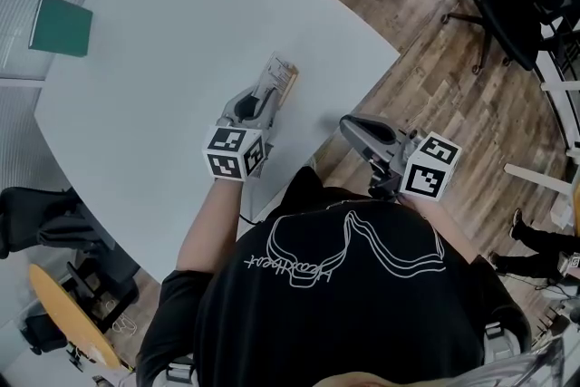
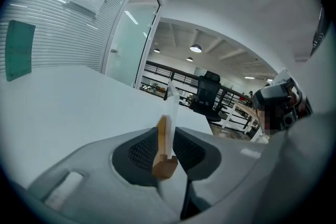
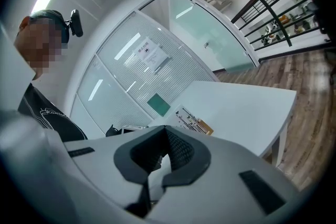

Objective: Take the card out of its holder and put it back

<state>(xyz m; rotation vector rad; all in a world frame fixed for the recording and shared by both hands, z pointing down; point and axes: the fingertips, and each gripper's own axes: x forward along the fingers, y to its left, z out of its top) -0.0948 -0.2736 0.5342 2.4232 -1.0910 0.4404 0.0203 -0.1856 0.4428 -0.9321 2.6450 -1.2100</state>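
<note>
Table [image 1: 163, 95] white and broad, wood floor [image 1: 426, 59] past its right edge; my left tongs [image 1: 269, 95] clamp the card holder [image 1: 284, 75] (right tongs [image 1: 347, 124] closed, empty).

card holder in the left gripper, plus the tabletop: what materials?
card holder: the base looks like bare light wood, tan and matte. Its upright pane is probably clear acrylic, since the room shows through its edge; glass isn't excluded. tabletop: likely white laminate or painted board, uniform, with no grain visible.
</note>
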